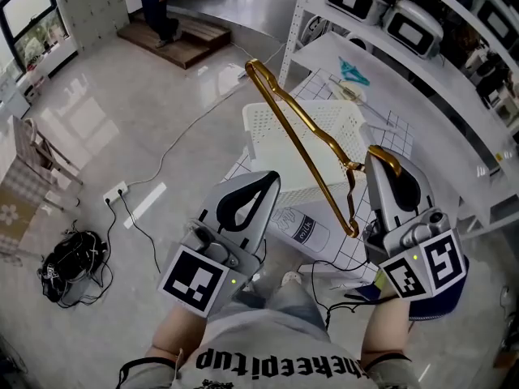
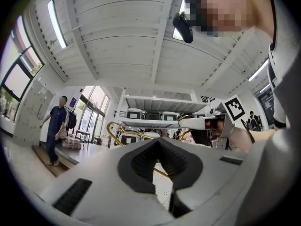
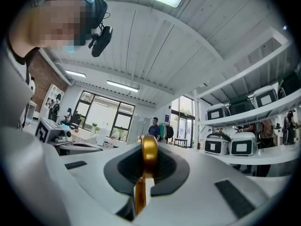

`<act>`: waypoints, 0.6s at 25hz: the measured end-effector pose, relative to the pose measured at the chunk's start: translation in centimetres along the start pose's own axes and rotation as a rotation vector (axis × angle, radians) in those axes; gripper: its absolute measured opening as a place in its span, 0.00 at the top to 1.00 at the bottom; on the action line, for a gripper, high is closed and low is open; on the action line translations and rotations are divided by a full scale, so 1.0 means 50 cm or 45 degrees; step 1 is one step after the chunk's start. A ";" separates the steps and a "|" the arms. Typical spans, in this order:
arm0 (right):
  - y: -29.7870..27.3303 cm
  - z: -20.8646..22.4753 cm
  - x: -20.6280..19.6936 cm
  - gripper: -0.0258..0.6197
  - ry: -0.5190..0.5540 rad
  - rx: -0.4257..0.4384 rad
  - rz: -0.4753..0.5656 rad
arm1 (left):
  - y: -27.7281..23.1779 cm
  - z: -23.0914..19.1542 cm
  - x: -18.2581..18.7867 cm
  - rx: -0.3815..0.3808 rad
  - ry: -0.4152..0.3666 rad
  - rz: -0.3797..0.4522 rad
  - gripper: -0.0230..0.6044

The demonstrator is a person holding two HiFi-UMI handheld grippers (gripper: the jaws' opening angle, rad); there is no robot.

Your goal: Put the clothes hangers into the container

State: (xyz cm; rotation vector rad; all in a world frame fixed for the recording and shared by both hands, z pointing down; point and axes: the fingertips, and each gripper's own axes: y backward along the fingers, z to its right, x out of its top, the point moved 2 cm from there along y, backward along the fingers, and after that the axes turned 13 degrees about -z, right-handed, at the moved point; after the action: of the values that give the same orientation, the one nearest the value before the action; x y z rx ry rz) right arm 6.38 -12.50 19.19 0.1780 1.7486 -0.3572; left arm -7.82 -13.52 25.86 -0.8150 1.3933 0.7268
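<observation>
A gold metal clothes hanger (image 1: 300, 136) hangs in the air, slanting from the upper left down to the lower right above a white perforated basket (image 1: 261, 126). My right gripper (image 1: 388, 167) is shut on the hanger's hook. In the right gripper view the gold hook (image 3: 149, 154) is pinched between the pads of the right gripper (image 3: 146, 150). My left gripper (image 1: 258, 186) is to the left of the hanger and apart from it, shut, with nothing in it. In the left gripper view the left gripper (image 2: 160, 142) points at the gold hanger (image 2: 113, 128) beyond it.
The basket stands on a grid-patterned cloth (image 1: 397, 132) with a white labelled bottle (image 1: 304, 232) lying near me. White shelving (image 1: 413, 27) with appliances runs along the right and holds a turquoise item (image 1: 353, 71). On the floor are a power strip (image 1: 115, 193) and a black bag (image 1: 71, 266).
</observation>
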 end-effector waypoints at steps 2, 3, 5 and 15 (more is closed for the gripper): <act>-0.002 0.008 0.009 0.94 0.013 0.010 0.006 | -0.006 -0.002 0.001 0.005 0.001 -0.004 0.93; -0.004 0.012 0.013 0.94 0.019 0.014 0.009 | -0.010 -0.003 0.001 0.008 0.003 -0.007 0.93; -0.009 0.022 0.020 0.94 0.032 0.024 0.013 | -0.019 -0.005 0.003 0.015 0.010 -0.010 0.93; -0.035 0.091 0.045 0.94 0.087 0.115 0.048 | -0.074 -0.001 0.017 0.113 0.015 -0.015 0.93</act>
State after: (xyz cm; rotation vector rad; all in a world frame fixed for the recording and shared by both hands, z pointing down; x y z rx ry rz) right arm 9.56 -15.83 16.47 0.2905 1.7950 -0.4072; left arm -4.69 -15.59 25.23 -0.7587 1.4203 0.6475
